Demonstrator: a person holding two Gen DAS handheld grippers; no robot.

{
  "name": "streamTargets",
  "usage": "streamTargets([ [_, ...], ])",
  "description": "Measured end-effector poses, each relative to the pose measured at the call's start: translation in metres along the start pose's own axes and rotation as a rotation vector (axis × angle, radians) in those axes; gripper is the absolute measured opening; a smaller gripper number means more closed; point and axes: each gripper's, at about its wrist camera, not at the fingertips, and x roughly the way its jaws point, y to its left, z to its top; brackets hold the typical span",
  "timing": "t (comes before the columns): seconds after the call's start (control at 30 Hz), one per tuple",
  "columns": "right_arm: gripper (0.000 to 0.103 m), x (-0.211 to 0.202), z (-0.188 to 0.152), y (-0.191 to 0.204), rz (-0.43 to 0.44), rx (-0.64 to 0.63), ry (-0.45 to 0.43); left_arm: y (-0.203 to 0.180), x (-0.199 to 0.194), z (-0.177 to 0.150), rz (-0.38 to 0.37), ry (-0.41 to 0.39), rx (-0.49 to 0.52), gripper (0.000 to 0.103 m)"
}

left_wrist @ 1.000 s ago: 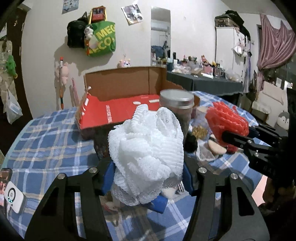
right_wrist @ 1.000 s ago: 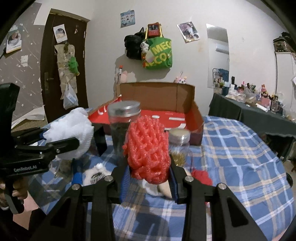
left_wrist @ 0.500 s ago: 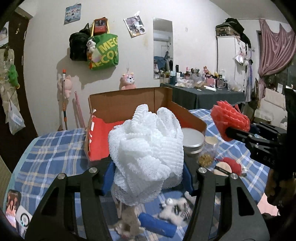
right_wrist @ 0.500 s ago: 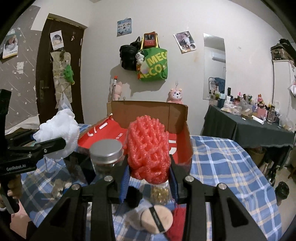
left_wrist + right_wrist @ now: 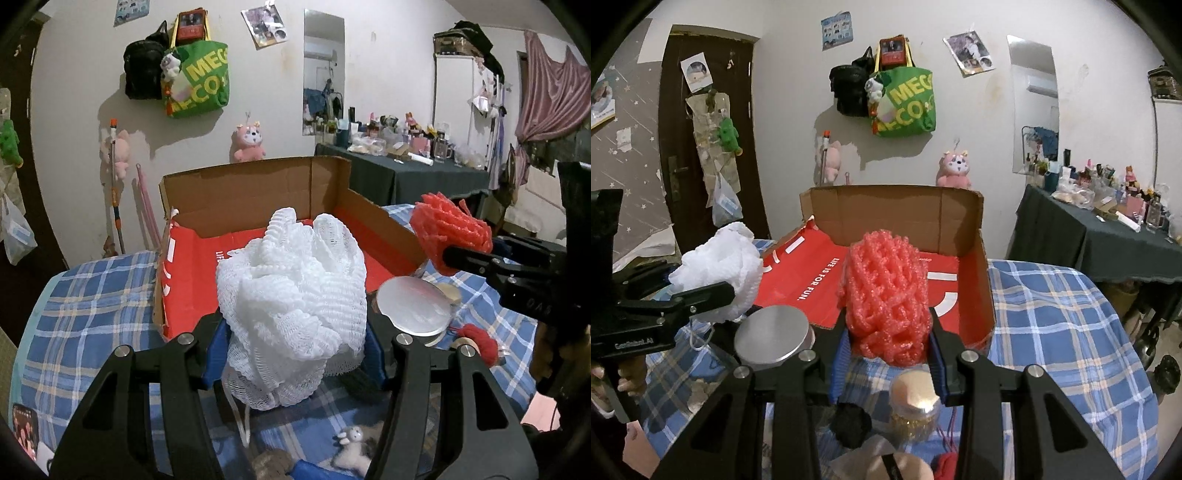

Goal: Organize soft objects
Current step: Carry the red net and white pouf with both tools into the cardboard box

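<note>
Behind our plaid tabletop, one empty cardboard box; our left hand-held gripper clamps one white pouf, our right hand-held gripper one red pouf.

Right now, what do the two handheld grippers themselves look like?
Both are matte black, with two angular arms with triangular cut-outs, silver round bolts and ribbed blue pads. The left gripper shows white lettering on its side in the right wrist view; the right gripper bears faint grey characters in the left wrist view.
</note>
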Motion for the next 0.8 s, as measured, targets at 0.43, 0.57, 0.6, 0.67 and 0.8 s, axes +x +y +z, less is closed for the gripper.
streamTargets([
  [0.43, 0.040, 0.085, 0.063, -0.006, 0.077, -0.098, 0.228, 0.012, 0.070, 0.060, -0.041, 0.157, 0.061, 0.057],
  [0.57, 0.040, 0.136, 0.089, -0.021, 0.098, -0.064, 0.349, 0.019, 0.114, 0.082, -0.049, 0.242, 0.074, 0.057],
  [0.6, 0.040, 0.153, 0.094, -0.026, 0.086, -0.050, 0.378, 0.022, 0.129, 0.087, -0.044, 0.271, 0.076, 0.057],
  [0.67, 0.040, 0.179, 0.099, -0.033, 0.074, -0.040, 0.429, 0.028, 0.152, 0.094, -0.037, 0.308, 0.073, 0.057],
  [0.8, 0.040, 0.236, 0.102, -0.047, 0.024, -0.013, 0.515, 0.038, 0.201, 0.101, -0.016, 0.382, 0.065, 0.057],
])
